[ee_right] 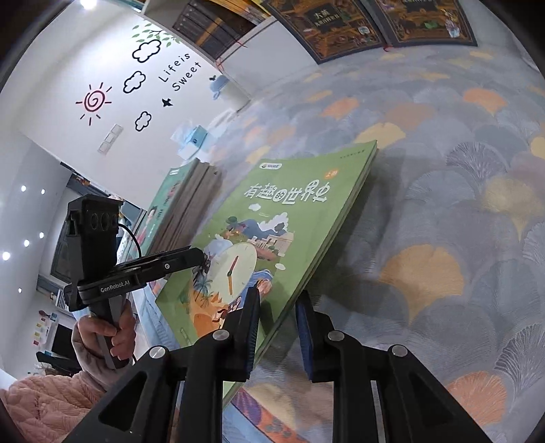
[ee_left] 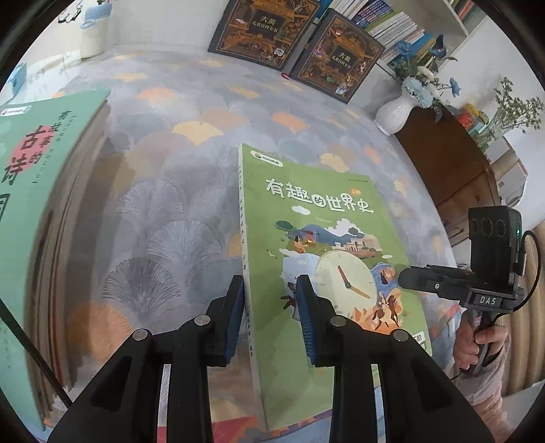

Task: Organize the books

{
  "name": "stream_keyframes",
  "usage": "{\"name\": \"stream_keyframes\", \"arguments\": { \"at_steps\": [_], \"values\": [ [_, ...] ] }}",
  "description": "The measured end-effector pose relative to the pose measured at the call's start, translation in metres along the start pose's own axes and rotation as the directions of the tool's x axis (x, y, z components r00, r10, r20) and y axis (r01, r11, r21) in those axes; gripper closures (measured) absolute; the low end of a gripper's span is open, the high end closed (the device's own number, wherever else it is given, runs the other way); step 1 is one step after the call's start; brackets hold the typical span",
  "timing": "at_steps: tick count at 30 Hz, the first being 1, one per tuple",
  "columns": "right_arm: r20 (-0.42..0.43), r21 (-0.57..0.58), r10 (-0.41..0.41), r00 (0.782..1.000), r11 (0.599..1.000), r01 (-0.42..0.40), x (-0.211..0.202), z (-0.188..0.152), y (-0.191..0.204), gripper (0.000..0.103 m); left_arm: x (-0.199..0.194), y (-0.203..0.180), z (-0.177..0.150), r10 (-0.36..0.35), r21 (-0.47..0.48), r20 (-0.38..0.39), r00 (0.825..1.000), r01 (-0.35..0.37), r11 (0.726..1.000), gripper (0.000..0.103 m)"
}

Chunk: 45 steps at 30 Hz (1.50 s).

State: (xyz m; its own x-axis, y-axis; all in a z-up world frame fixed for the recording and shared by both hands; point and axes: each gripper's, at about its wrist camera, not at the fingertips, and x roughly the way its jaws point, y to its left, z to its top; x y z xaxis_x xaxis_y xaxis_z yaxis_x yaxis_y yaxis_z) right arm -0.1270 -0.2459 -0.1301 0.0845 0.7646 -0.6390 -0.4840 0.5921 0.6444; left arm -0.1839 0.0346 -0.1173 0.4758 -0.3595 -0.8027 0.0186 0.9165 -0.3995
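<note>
Blue-padded jaws of the left gripper (ee_left: 272,320) pinch the spine edge of the green book (ee_left: 327,245), held tilted above the patterned carpet (ee_left: 177,191). A teal book stack (ee_left: 37,191) stands at the left. Two dark books (ee_left: 299,44) lean against the bookshelf (ee_left: 402,24) at the far side.

From the right wrist, the right gripper (ee_right: 277,335) clamps the same book's opposite edge (ee_right: 272,231), while the left gripper (ee_right: 190,259) nips its far side. I judge this book mid-carry and not yet placed; the dark pair also awaits shelving.
</note>
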Motion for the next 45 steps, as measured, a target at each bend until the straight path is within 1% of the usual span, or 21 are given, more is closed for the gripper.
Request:
{"name": "stream_keyframes", "arguments": {
  "at_steps": [2, 3, 6, 8, 15, 24, 29, 35, 40, 45],
  "values": [
    [0.018, -0.035, -0.013, 1.0, 0.999, 0.013, -0.002, 0.0, 0.007, 0.082, -0.003, 0.003, 0.001, -0.019, -0.017, 0.001, 1.0, 0.019, 1.0, 0.077],
    [0.029, -0.061, -0.02, 0.999, 0.998, 0.022, -0.004, -0.001, 0.013, 0.082, -0.003, 0.002, 0.001, -0.017, -0.016, -0.001, 1.0, 0.017, 1.0, 0.077],
    [0.033, -0.081, -0.027, 0.999, 0.996, 0.029, -0.003, -0.001, 0.022, 0.082, -0.008, 0.0, 0.001, -0.004, -0.001, 0.012, 1.0, 0.004, 1.0, 0.077],
    [0.034, -0.092, -0.033, 0.999, 0.995, 0.036, -0.003, 0.001, 0.028, 0.082, -0.014, 0.001, 0.002, -0.016, -0.001, 0.029, 0.999, 0.016, 1.0, 0.077],
    [0.046, -0.102, -0.011, 0.999, 0.995, 0.016, -0.006, 0.008, 0.042, 0.082, -0.034, 0.004, 0.008, -0.007, 0.024, 0.069, 0.998, 0.005, 1.0, 0.077],
    [0.048, -0.112, -0.008, 0.999, 0.994, 0.014, -0.002, 0.014, 0.062, 0.081, -0.051, 0.011, 0.013, -0.002, 0.032, 0.104, 0.995, -0.001, 0.999, 0.077],
    [0.065, -0.138, -0.004, 0.998, 0.99, 0.013, -0.004, 0.016, 0.071, 0.081, -0.055, 0.018, 0.016, -0.031, 0.01, 0.106, 0.994, 0.03, 1.0, 0.075],
    [0.064, -0.141, 0.016, 0.998, 0.99, -0.007, 0.002, 0.021, 0.077, 0.081, -0.072, 0.024, 0.019, -0.029, 0.023, 0.141, 0.99, 0.026, 0.999, 0.075],
    [0.071, -0.162, 0.033, 0.997, 0.987, -0.021, 0.004, 0.028, 0.094, 0.081, -0.09, 0.031, 0.025, -0.021, 0.033, 0.173, 0.985, 0.016, 0.999, 0.075],
    [0.081, -0.195, 0.049, 0.996, 0.98, -0.033, 0.007, 0.037, 0.116, 0.081, -0.108, 0.045, 0.027, -0.037, 0.024, 0.197, 0.98, 0.033, 0.999, 0.075]
  ]
}}
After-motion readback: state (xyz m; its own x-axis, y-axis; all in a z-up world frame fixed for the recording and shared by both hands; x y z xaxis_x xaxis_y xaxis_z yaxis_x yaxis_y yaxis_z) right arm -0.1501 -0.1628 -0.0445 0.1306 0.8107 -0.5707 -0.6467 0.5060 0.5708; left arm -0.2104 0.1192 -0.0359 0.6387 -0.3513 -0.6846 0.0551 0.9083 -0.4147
